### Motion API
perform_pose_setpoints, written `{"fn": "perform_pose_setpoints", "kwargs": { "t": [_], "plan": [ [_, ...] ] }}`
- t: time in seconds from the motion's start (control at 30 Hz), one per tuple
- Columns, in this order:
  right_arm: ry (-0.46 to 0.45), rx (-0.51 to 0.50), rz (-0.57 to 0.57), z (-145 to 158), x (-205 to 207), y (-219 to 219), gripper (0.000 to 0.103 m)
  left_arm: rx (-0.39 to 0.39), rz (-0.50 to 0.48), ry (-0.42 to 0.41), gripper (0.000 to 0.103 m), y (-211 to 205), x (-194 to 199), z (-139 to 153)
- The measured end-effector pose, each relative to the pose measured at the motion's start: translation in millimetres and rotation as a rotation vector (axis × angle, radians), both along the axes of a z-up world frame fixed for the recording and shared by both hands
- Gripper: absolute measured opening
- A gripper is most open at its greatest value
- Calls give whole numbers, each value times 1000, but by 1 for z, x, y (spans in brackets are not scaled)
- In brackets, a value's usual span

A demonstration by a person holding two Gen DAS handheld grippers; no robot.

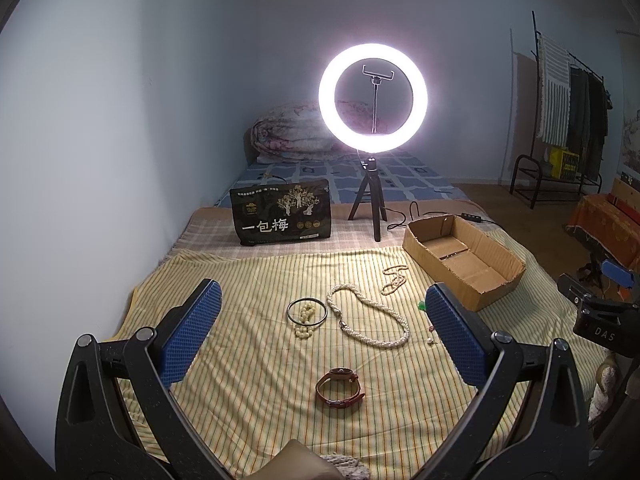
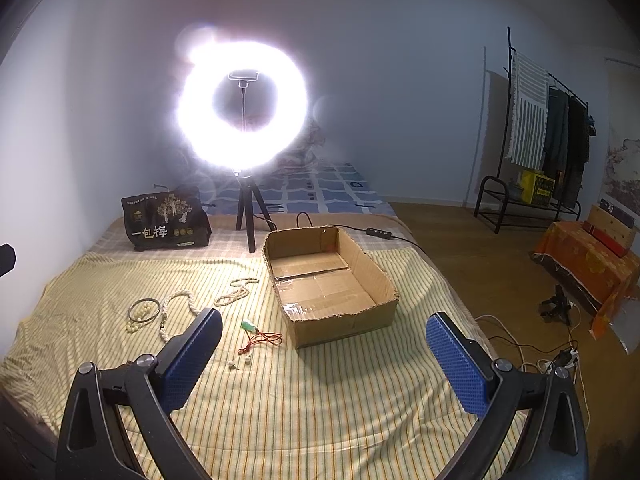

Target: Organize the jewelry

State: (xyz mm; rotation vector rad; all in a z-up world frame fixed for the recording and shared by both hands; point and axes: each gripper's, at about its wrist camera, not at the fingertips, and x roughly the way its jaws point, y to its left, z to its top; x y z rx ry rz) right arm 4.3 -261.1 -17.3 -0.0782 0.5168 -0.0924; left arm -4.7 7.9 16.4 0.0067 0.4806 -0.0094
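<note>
Jewelry lies on a yellow striped cloth (image 1: 248, 280). A brown leather watch (image 1: 339, 390) is nearest my open left gripper (image 1: 322, 320). Beyond it lie a dark bangle (image 1: 307, 311) around cream beads (image 1: 305, 322), a thick braided pearl necklace (image 1: 370, 320) and a thin bead necklace (image 1: 394, 280). The open cardboard box (image 1: 464, 258) stands to the right with nothing in it. In the right wrist view my open right gripper (image 2: 324, 340) hovers before the box (image 2: 332, 280). A green pendant on red cord (image 2: 258, 334) and small pearl earrings (image 2: 240, 362) lie left of the box.
A lit ring light on a tripod (image 1: 373, 98) and a black snack bag (image 1: 282, 211) stand at the back of the bed. Cables (image 2: 524, 344) trail on the wooden floor to the right. A clothes rack (image 2: 548, 128) stands against the far wall.
</note>
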Motion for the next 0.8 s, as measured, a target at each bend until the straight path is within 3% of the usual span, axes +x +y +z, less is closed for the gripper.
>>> {"fn": "perform_pose_setpoints", "kwargs": {
  "t": [0.8],
  "plan": [
    [8,5,9,-2,1,1,103,1,0,-3,103,-1,-1,1]
  ]
}}
